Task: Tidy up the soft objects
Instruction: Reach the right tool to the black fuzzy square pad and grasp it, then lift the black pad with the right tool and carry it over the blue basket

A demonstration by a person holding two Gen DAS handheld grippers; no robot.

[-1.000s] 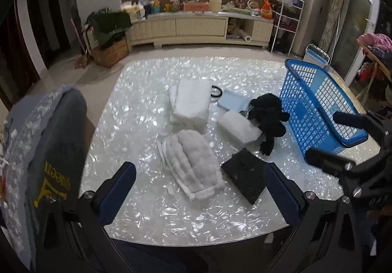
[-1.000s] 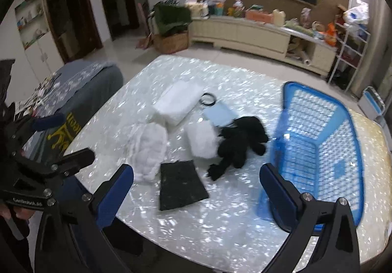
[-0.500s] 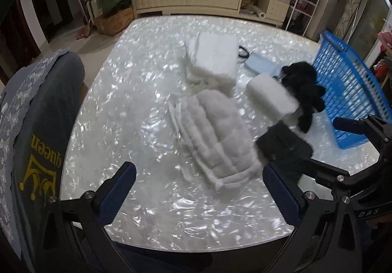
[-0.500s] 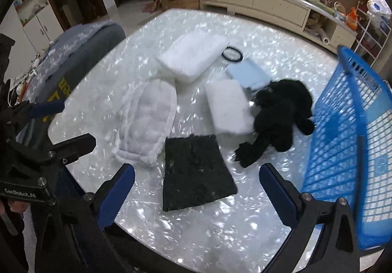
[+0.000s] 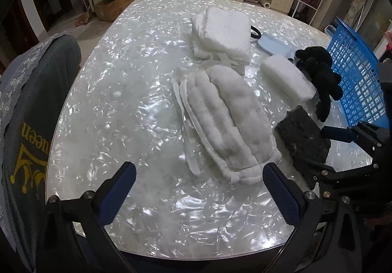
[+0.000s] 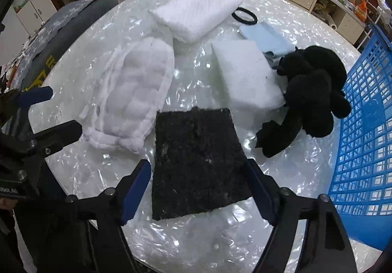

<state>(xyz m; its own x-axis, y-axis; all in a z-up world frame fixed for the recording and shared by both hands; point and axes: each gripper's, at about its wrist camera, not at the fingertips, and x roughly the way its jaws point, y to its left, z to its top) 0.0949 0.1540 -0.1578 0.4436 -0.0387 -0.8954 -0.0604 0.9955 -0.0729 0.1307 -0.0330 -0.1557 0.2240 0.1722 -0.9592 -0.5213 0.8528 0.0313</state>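
A black square pad [image 6: 198, 157] lies on the pearly table [image 6: 196, 236], between the open fingers of my right gripper [image 6: 198, 193], which is low over it and not closed. A white quilted pad [image 5: 227, 123] lies just ahead of my open, empty left gripper [image 5: 199, 189]. Behind them lie a white foam block [image 6: 245, 77], a folded white towel [image 6: 196, 15], a light blue cloth [image 6: 267, 40] and a black plush toy [image 6: 313, 96]. The pad also shows in the left wrist view [image 5: 303, 138], with the right gripper's fingers [image 5: 340, 130] around it.
A blue plastic basket [image 6: 367, 138] stands at the table's right edge. A black hair ring [image 6: 244, 16] lies behind the towel. A grey chair back [image 5: 31, 113] stands at the left. Cabinets and clutter line the far wall.
Both grippers have moved forward and down toward the table. The right gripper's open fingers now straddle the black pad, and the left gripper is close to the quilted pad.
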